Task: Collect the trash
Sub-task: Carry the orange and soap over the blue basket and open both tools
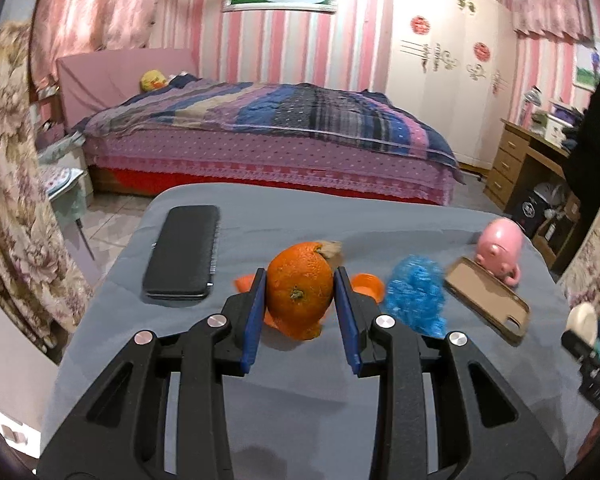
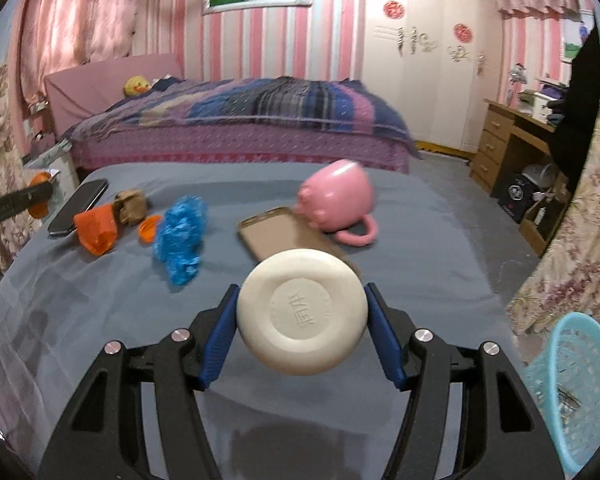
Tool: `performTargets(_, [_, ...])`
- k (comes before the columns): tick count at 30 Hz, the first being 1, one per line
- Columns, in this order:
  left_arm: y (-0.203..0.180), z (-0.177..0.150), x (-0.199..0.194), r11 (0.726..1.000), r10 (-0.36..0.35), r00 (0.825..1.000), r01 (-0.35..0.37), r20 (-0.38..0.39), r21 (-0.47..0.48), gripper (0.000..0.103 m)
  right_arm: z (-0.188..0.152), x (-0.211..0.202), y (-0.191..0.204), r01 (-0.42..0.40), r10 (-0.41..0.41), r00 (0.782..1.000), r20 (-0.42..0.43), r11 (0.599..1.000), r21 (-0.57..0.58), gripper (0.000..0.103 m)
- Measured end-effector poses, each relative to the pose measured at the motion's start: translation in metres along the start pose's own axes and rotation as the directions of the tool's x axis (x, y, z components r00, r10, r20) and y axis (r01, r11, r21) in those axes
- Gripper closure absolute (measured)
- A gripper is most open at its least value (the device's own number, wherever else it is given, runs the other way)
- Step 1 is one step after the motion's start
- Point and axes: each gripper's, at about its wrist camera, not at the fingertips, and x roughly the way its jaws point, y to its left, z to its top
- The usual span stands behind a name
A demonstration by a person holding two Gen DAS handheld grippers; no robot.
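Observation:
My left gripper [image 1: 300, 294] is shut on a large piece of orange peel [image 1: 300, 292] and holds it just above the grey table [image 1: 292, 400]. More peel scraps [image 1: 366, 284] and a crumpled brown paper [image 1: 331, 249] lie behind it. A crumpled blue plastic piece [image 1: 416, 294] lies to its right. My right gripper [image 2: 302, 318] is shut on a round cream-white lid-like disc [image 2: 302, 312] above the table [image 2: 100, 320]. In the right wrist view the orange peel [image 2: 98, 230], brown paper [image 2: 131, 206] and blue plastic [image 2: 182, 236] lie at the left.
A black phone [image 1: 182, 254] lies at the table's left. A brown phone case [image 1: 488, 300] and a tipped pink pig mug [image 1: 500, 248] lie at the right. A light blue mesh basket [image 2: 572, 392] stands off the table's right side. A bed and a wooden desk stand behind.

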Motion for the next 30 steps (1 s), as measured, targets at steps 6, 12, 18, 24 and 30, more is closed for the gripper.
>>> performTargets(6, [-0.053, -0.012, -0.007, 0.992, -0.096, 0.995, 0.097, -0.015, 0.082, 0.071, -0.006, -0.016, -0.036, 0.027, -0.027, 0.999, 0.017, 0.999, 0.03, 0.042])
performTargets(12, [-0.099, -0.024, -0.016, 0.978, -0.172, 0.985, 0.174, -0.024, 0.118, 0.071, -0.013, -0.034, -0.076, 0.063, -0.064, 0.997, 0.039, 0.997, 0.042, 0.042])
performTargets(18, [-0.147, -0.032, -0.027, 0.962, -0.229, 0.973, 0.231, -0.032, 0.147, 0.071, -0.025, -0.055, -0.122, 0.106, -0.111, 0.993, 0.051, 0.989, 0.099, 0.042])
performTargets(24, [-0.199, -0.04, -0.032, 0.941, -0.27, 0.961, 0.276, -0.059, 0.195, 0.071, -0.04, -0.073, -0.164, 0.16, -0.168, 0.984, 0.052, 0.978, 0.135, 0.042])
performTargets(30, [-0.264, -0.052, -0.042, 0.892, -0.352, 0.932, 0.361, -0.08, 0.272, 0.071, -0.057, -0.086, -0.209, 0.223, -0.234, 0.971, 0.037, 0.957, 0.187, 0.042])
